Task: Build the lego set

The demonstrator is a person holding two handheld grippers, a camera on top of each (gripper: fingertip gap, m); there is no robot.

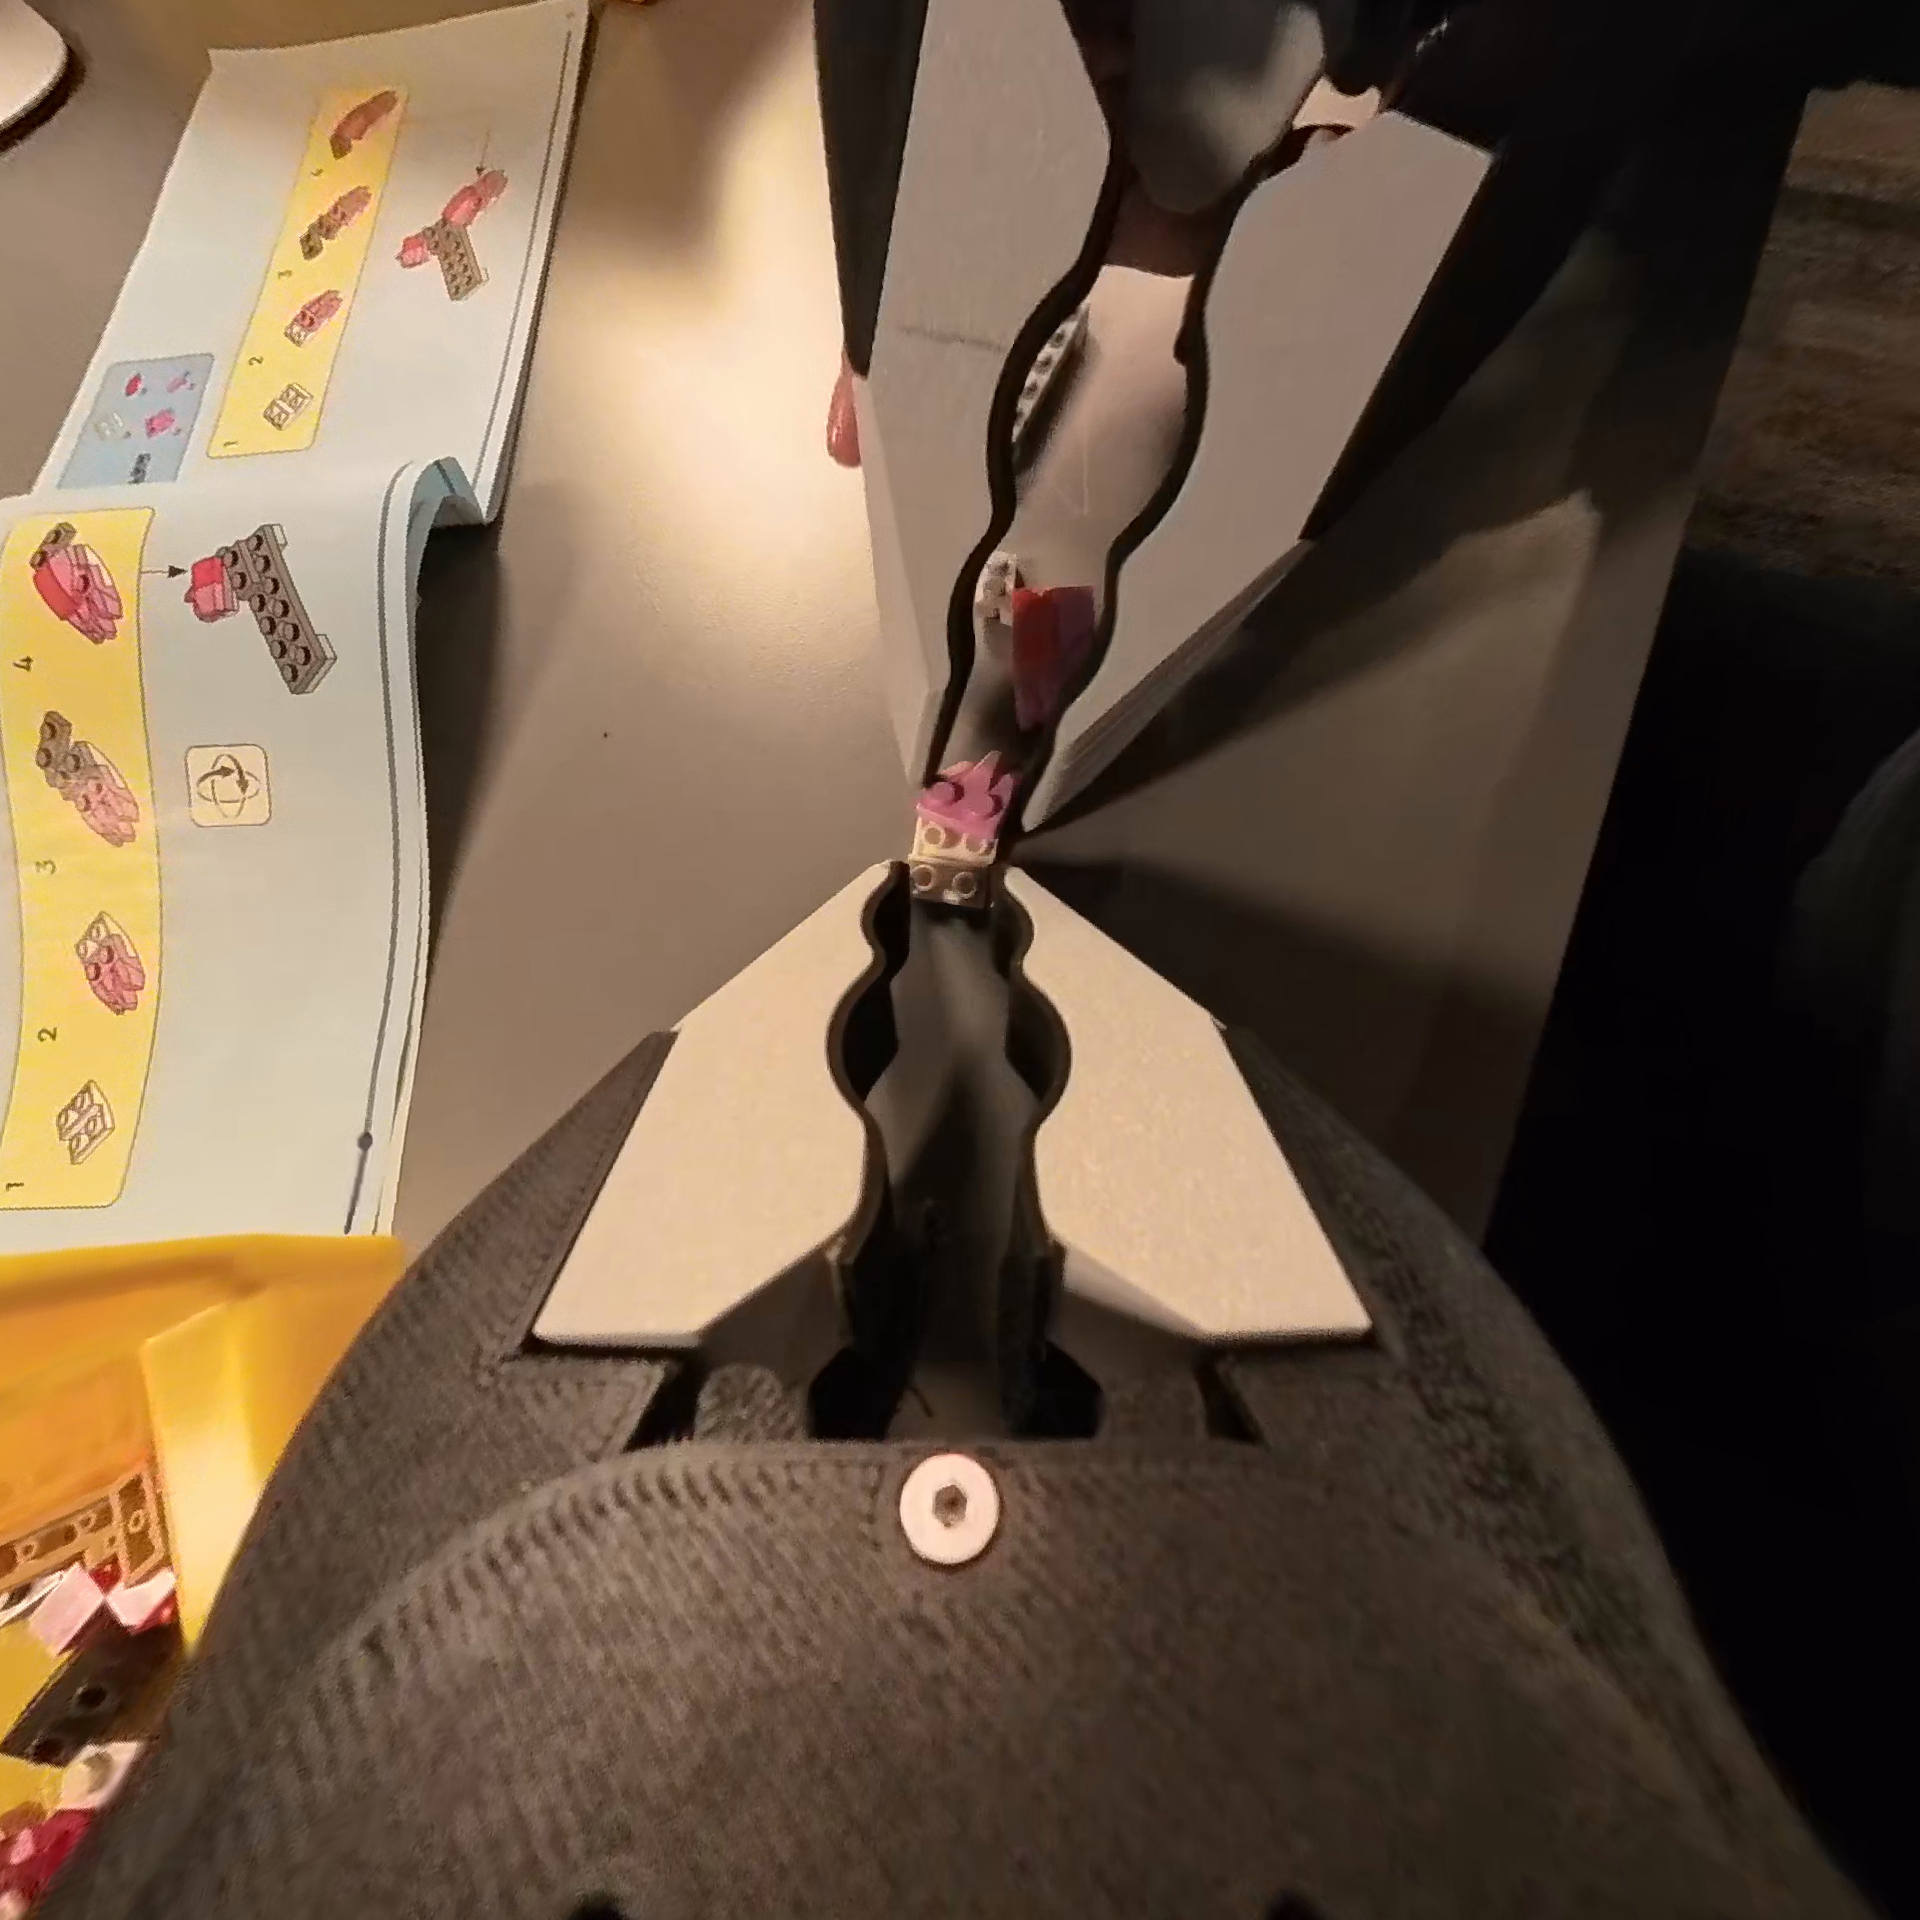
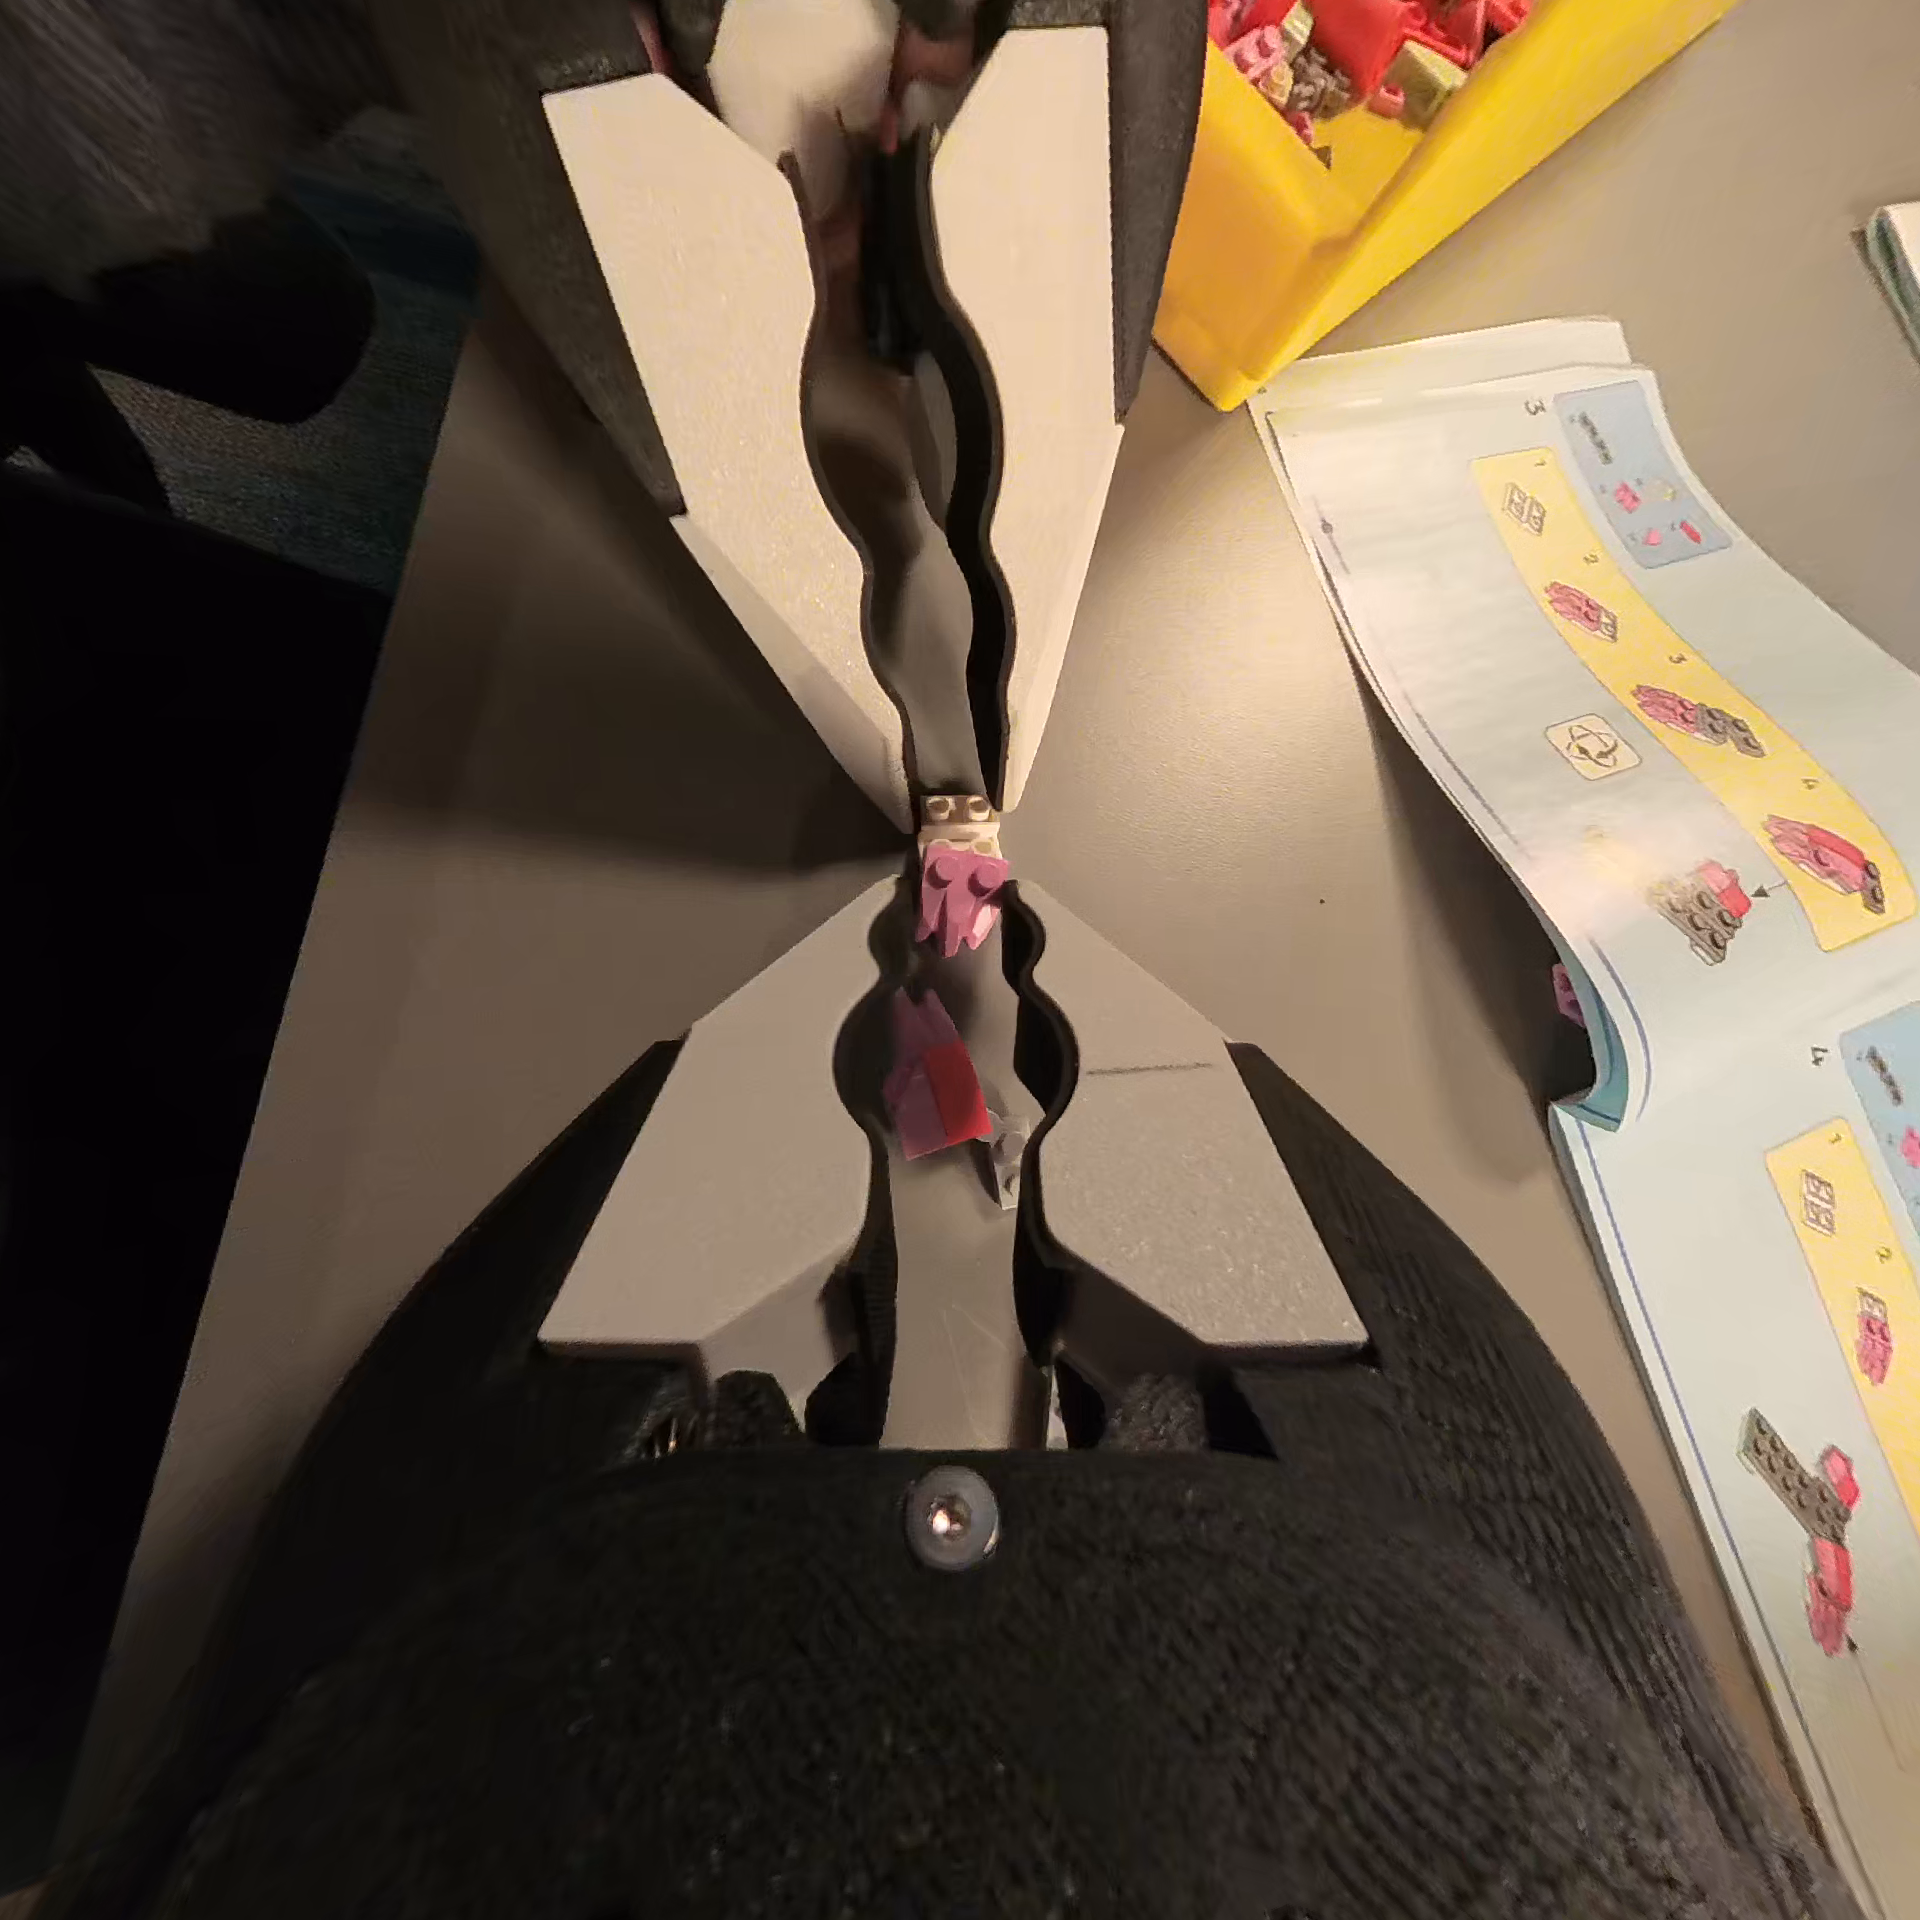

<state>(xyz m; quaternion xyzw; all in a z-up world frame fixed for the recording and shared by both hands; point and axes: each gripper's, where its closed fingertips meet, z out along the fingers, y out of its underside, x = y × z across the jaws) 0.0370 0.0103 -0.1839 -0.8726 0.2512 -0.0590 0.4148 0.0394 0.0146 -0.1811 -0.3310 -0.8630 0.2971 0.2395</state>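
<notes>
Left wrist view: we pinch a tan brick (image 1: 951,883) at our left gripper (image 1: 951,894) tips; opposite, our right gripper (image 2: 961,904) clamps the joined pink piece (image 2: 958,896), steadying both ends above the table (image 1: 675,675).

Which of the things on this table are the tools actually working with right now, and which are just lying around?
In the tools:
left tool, shut on the white brick
right tool, shut on the pink brick
The two bricks meet.

Lying about:
open booklet
yellow box of bricks
red and purple pieces on the table
</notes>
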